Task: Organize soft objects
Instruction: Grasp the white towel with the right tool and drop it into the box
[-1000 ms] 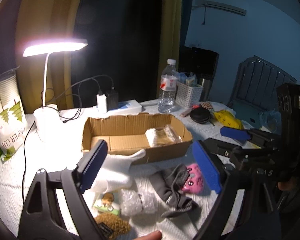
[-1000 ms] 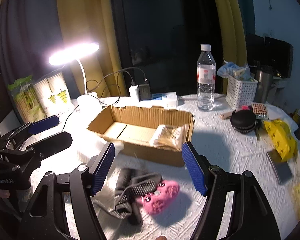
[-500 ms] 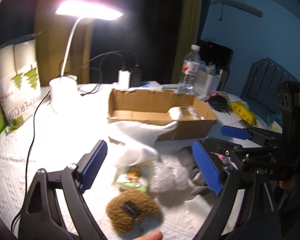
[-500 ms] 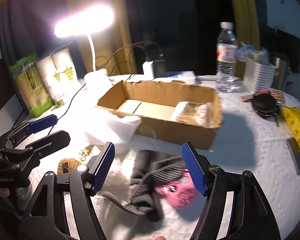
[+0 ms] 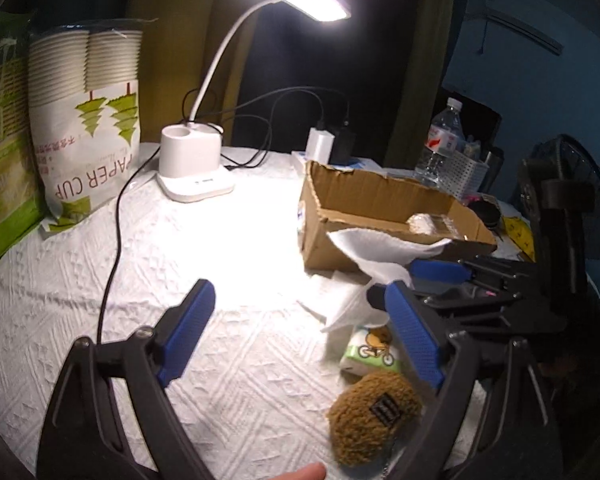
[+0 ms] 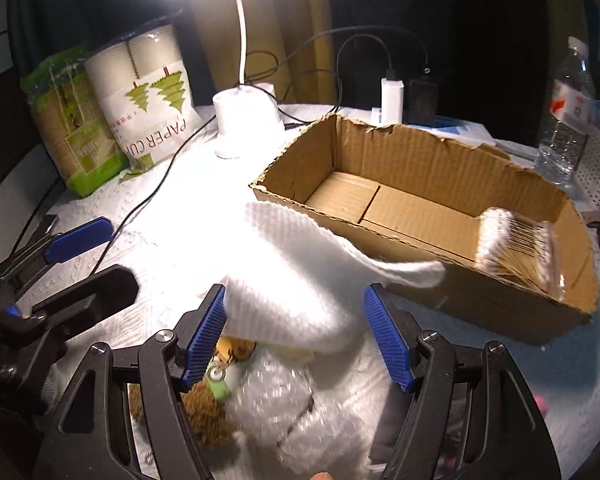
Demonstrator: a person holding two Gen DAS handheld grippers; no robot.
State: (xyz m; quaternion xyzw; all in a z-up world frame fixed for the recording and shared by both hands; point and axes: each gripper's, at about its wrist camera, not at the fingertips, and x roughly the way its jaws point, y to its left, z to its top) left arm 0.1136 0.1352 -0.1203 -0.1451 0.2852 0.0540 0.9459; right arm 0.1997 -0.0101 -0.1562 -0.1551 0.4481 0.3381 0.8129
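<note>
A white paper towel (image 6: pixel 296 276) lies crumpled in front of the open cardboard box (image 6: pixel 500 300), and my right gripper (image 6: pixel 296 336) is open with the towel between its blue pads. Below it lie bubble wrap (image 6: pixel 276 412), a brown plush (image 6: pixel 204 412) and a green tissue pack. A pack of cotton swabs (image 6: pixel 516 248) lies in the box. My left gripper (image 5: pixel 300 340) is open and empty over the tablecloth; the brown plush (image 5: pixel 374 414), the tissue pack (image 5: pixel 374 350) and the towel (image 5: pixel 384 248) sit at its right.
A lit desk lamp (image 5: pixel 192 168) with cables stands behind the box (image 5: pixel 364 216). Paper cup packs (image 5: pixel 88 120) stand at the left. A water bottle (image 5: pixel 440 144), a white basket (image 5: pixel 462 174) and a fan (image 5: pixel 568 216) are at the right.
Both grippers swung left and lower. The sock and pink toy left the left view; my right gripper moved from over them to around the white towel.
</note>
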